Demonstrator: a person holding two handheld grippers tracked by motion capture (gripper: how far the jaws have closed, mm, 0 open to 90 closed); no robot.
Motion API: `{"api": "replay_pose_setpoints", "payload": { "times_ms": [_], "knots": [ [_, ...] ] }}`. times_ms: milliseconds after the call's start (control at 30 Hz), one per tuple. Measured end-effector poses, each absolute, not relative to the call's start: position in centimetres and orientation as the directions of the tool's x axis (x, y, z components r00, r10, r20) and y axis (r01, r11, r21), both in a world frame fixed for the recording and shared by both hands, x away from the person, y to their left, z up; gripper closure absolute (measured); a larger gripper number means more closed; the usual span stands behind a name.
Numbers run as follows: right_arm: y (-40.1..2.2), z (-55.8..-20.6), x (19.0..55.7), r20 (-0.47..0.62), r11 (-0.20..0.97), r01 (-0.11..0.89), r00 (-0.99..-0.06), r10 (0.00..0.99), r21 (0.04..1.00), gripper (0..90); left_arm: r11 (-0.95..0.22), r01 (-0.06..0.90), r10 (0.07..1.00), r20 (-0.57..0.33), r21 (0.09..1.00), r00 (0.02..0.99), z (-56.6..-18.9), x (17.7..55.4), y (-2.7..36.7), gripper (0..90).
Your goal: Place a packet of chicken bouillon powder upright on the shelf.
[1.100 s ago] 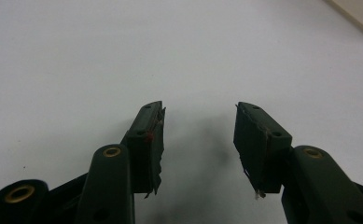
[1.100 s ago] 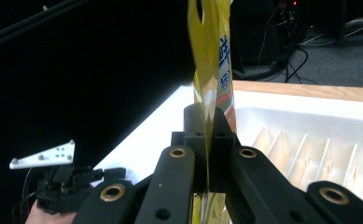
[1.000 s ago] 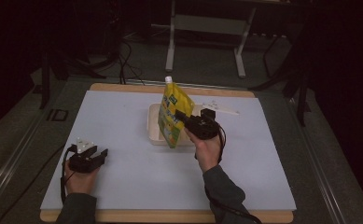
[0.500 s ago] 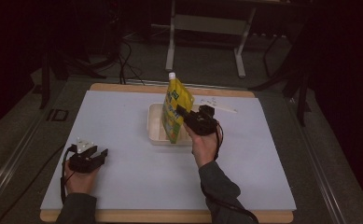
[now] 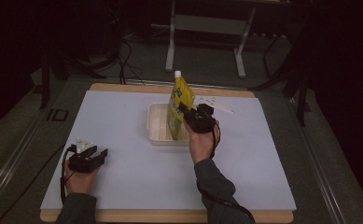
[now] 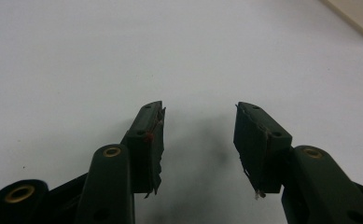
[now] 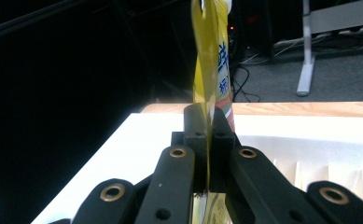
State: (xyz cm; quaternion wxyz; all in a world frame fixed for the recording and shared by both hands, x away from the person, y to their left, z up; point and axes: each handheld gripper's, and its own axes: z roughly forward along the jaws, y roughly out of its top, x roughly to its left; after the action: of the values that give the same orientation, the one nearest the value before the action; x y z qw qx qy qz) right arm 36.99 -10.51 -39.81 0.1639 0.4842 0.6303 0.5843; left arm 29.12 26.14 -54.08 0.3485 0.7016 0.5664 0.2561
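A yellow spouted pouch [image 5: 178, 106] with green print and a white cap stands upright, its bottom edge down inside a shallow white tray [image 5: 156, 126] near the middle of the table. The right gripper [image 5: 184, 111] has its jaws pressed together on the pouch's thin side edge, and the pouch rises well above the jaws. In the right gripper view the pouch [image 7: 210, 60] runs straight up from between the closed black jaws, edge-on, with printed characters on its face to the right of the seam; the right gripper [image 7: 206, 122] pinches it so that no gap is left beside the film. Beyond the jaws lies the white tray floor [image 7: 310, 154], then the wooden table edge [image 7: 310, 108]. A flat white item [image 5: 216, 103] lies on the mat just beyond the right gripper; what it is cannot be told.

The pale mat [image 5: 123, 177] covers the wooden tabletop. Well apart from the pouch, at the near left of the mat, the left gripper [image 5: 99, 155] rests in the person's left hand [image 5: 79, 179], its jaws spread with nothing between them. In the left gripper view the left gripper [image 6: 198, 140] shows a clear gap over bare mat [image 6: 123, 56], with a corner of the tray [image 6: 356, 16] far ahead to the right of the jaws.
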Motion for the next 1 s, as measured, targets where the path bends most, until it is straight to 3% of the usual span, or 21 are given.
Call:
{"api": "replay_pose_setpoints", "payload": {
  "times_ms": [433,1000],
  "knots": [
    [-9.8,-40.1,38.1,0.36,-0.169,0.412,-0.445,0.82,0.895,90.0,-0.116,0.615,0.973,-0.034,0.78,0.227,-54.1,29.1,26.1,52.0],
    [-8.2,-41.1,38.5,0.321,-0.152,0.364,-0.468,0.823,0.919,90.0,-0.112,0.614,0.973,-0.039,0.781,0.227,-54.1,29.1,26.2,51.9]
  ]
}}
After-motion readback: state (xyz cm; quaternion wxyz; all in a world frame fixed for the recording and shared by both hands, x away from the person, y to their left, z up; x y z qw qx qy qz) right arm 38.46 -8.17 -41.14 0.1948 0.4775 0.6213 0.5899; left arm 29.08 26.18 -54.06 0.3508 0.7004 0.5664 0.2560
